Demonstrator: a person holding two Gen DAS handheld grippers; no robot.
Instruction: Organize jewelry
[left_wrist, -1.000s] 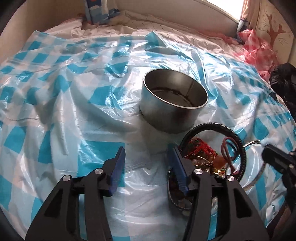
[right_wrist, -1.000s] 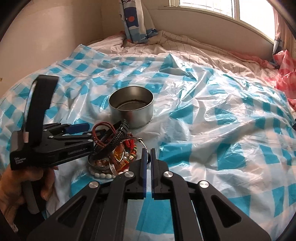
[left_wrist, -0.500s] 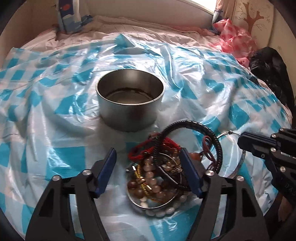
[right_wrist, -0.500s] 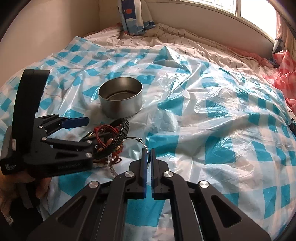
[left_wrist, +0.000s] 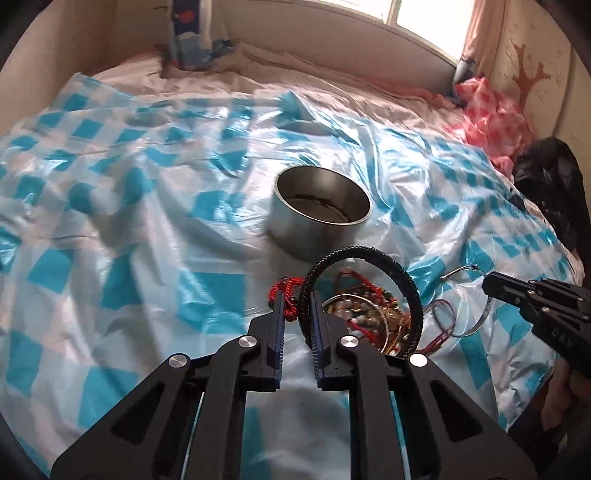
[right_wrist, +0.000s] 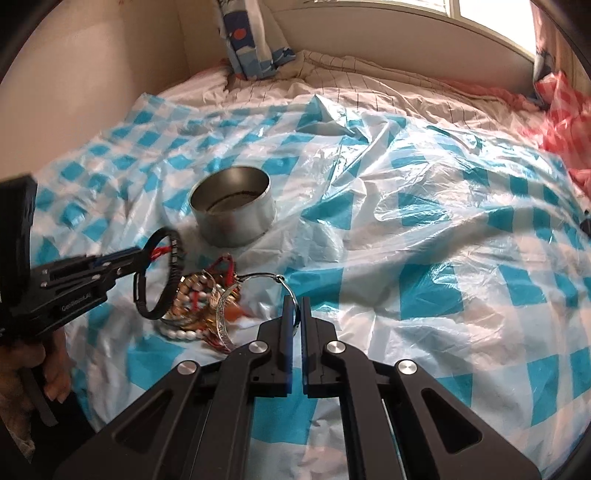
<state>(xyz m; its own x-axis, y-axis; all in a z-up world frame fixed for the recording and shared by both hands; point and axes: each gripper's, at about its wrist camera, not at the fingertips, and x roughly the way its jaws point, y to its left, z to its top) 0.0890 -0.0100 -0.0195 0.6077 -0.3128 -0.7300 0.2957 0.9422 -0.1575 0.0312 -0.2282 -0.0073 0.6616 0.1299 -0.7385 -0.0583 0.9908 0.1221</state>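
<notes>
A pile of bracelets and beads (left_wrist: 364, 314) (right_wrist: 197, 299) lies on the blue-checked plastic sheet, just in front of an empty round metal tin (left_wrist: 320, 216) (right_wrist: 233, 205). My left gripper (left_wrist: 297, 299) (right_wrist: 146, 254) is shut on a black braided bangle (left_wrist: 388, 262) (right_wrist: 173, 273) and a red cord (left_wrist: 282, 290), holding them lifted at the pile's left edge. My right gripper (right_wrist: 294, 304) (left_wrist: 489, 286) is shut on a thin silver wire hoop (right_wrist: 266, 277) (left_wrist: 465, 271) at the pile's right side.
The plastic sheet (right_wrist: 424, 240) covers a bed. A patterned pillow (right_wrist: 255, 40) stands at the far wall. Pink checked cloth (left_wrist: 491, 118) and a black bag (left_wrist: 550, 184) lie at the right edge.
My left gripper has closed on the black bangle and red cord and lifted them off the pile. The right gripper stays shut on the wire hoop.
</notes>
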